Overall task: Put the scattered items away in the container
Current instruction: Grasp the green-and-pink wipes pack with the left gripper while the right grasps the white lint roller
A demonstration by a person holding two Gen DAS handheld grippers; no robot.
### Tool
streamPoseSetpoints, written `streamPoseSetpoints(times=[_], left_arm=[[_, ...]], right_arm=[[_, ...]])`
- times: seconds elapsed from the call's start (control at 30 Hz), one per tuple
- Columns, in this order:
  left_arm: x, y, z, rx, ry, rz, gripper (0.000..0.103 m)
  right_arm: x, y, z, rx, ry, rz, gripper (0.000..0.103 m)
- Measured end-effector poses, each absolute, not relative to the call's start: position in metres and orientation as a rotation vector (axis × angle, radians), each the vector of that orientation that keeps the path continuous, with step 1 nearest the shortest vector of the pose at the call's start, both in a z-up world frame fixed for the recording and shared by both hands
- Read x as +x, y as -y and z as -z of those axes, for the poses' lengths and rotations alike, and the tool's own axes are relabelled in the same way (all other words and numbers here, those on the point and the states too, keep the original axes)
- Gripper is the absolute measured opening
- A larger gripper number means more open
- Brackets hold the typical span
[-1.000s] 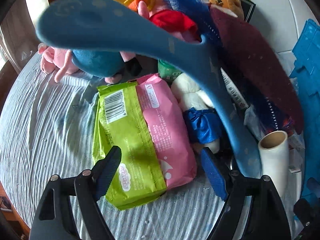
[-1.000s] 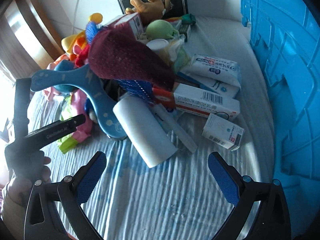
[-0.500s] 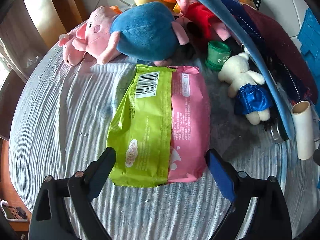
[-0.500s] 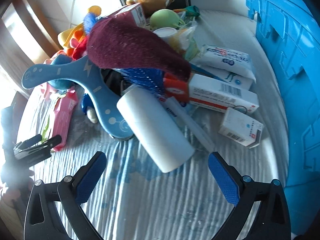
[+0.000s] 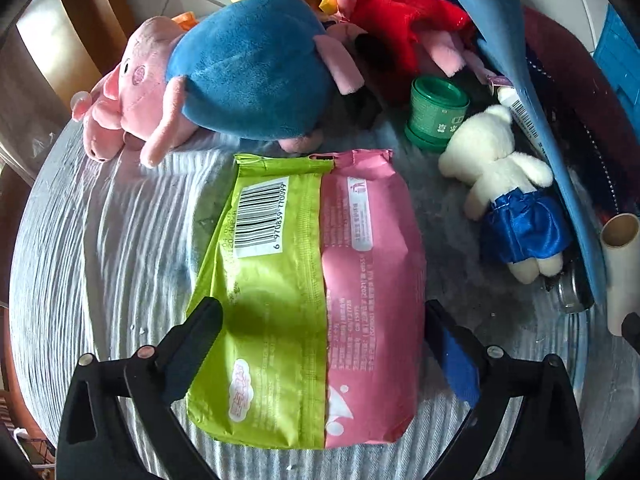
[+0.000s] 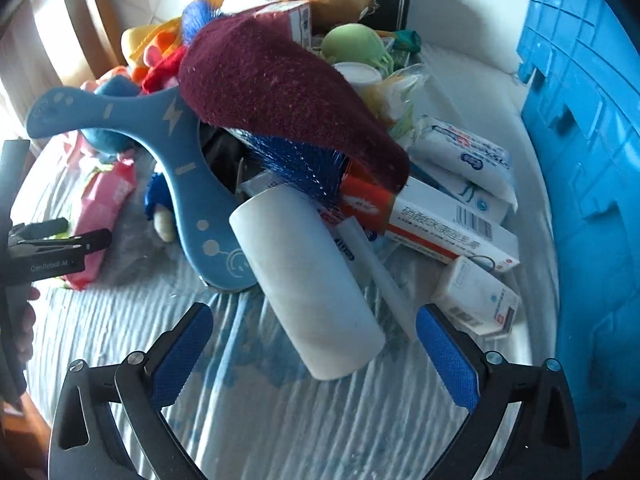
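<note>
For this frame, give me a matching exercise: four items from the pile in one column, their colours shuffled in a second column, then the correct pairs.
Items
1. wipes pack
2. small jar
3. paper roll
4. storage crate

Colours
A. white
B. light blue
C. half lime green, half pink
D. dark green

Pairs: 1-C, 2-D, 3-A, 4-B
</note>
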State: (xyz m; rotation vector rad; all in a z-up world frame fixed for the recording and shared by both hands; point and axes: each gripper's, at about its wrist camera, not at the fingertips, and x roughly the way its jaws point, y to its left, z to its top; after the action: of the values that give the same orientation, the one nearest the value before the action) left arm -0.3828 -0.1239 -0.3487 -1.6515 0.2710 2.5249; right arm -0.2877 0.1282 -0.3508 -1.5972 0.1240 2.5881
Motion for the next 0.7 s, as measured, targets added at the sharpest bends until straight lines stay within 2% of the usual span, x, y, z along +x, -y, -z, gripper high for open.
streamPoseSetpoints(times=[0.07,0.17,0.2,0.23,0.27,0.33,0.5,0.6,0.7], left_arm=[[-0.384,0.121,0.352,-1.623,-0.309,-2.552,0.103],[-0.391,0.126,0.352,-1.628,-0.254,-2.559,0.103],[-0.393,0.128,0.352,-1.635,-0.237,-2.557,0.103],[-0.393,0.130,0.352,-1.634,-0.228,-2.554,0.103],[-0.393,0.131,0.352,-1.628,-0.224,-2.549,0.103],[-0.389,0.131,0.351,-1.607,-0.231,-2.549,0.102],[-0.377,0.129,0.346,-1.576,-0.199,-2.573,0.086],[-0.367,0.125,0.344,-1.562,-0.215,-2.583,0.080],[-0.353,0.122,0.339,-1.558,-0.213,-2.584,0.074]], right_arm=[[-0.291,-0.128,0.354,-1.598,-0.121,-2.595,0.103],[-0.295,-0.125,0.356,-1.614,-0.103,-2.593,0.102],[-0.296,-0.124,0.357,-1.623,-0.094,-2.583,0.091],[-0.297,-0.122,0.357,-1.628,-0.088,-2.573,0.071],[-0.298,-0.121,0.358,-1.629,-0.075,-2.559,0.064],[-0.299,-0.120,0.360,-1.639,-0.053,-2.544,0.062],[-0.306,-0.122,0.371,-1.659,-0.028,-2.541,0.064],[-0.305,-0.120,0.374,-1.653,0.008,-2.524,0.057],[-0.297,-0.118,0.368,-1.633,-0.017,-2.547,0.055]])
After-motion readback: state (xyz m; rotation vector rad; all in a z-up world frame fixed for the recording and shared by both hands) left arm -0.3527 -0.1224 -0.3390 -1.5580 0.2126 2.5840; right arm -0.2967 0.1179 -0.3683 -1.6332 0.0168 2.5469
